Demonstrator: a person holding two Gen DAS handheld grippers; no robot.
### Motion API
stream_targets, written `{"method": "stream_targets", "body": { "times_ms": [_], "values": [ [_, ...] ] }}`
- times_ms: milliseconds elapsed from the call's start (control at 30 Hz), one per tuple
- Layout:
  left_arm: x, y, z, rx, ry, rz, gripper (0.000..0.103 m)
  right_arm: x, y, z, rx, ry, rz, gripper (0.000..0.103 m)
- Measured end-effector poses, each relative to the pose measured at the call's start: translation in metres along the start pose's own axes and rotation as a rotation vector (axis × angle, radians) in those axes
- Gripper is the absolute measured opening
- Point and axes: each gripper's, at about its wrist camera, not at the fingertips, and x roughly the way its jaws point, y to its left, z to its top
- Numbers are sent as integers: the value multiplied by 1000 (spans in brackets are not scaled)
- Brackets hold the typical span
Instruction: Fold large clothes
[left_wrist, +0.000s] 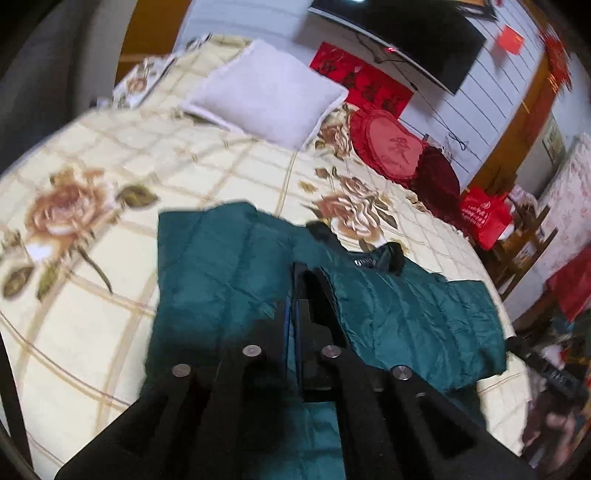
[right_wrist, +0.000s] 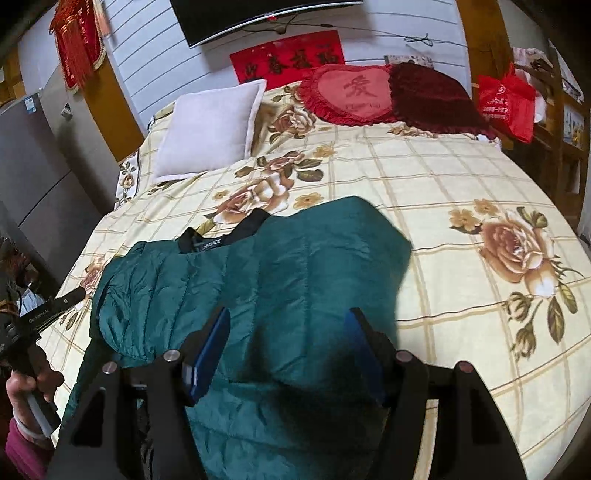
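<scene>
Teal quilted puffer jacket (right_wrist: 258, 273) lies on the near part of the floral cream bedspread (right_wrist: 443, 192), collar toward the far side, one side already lapped over the middle. Left hand-held gripper (left_wrist: 295, 295) has its jaws nearly together over the jacket's centre; whether fabric is pinched I cannot tell (the tips are dark and blurred). Right hand-held gripper (right_wrist: 291, 332) stands open above the cloth, gripping nothing. Slippery padded fabric could slide out of a shallow pinch, or the lapped side could spring back. Far off, a white square pillow (right_wrist: 207, 129) and red heart-shaped cushion (right_wrist: 351, 92) sit well apart, blocking nothing.
</scene>
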Motion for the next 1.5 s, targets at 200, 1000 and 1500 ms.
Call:
{"method": "stream_targets", "body": {
  "times_ms": [200,1000,1500],
  "values": [
    [14,-11,-14,-21,40,-79,70,-3,8,-3,-17,2,15,68],
    [28,14,-15,41,55,226,28,84,47,13,-124,91,-53,68],
    [-11,-1,-4,68,-116,264,46,69,79,-4,-189,39,-53,69]
  ]
}}
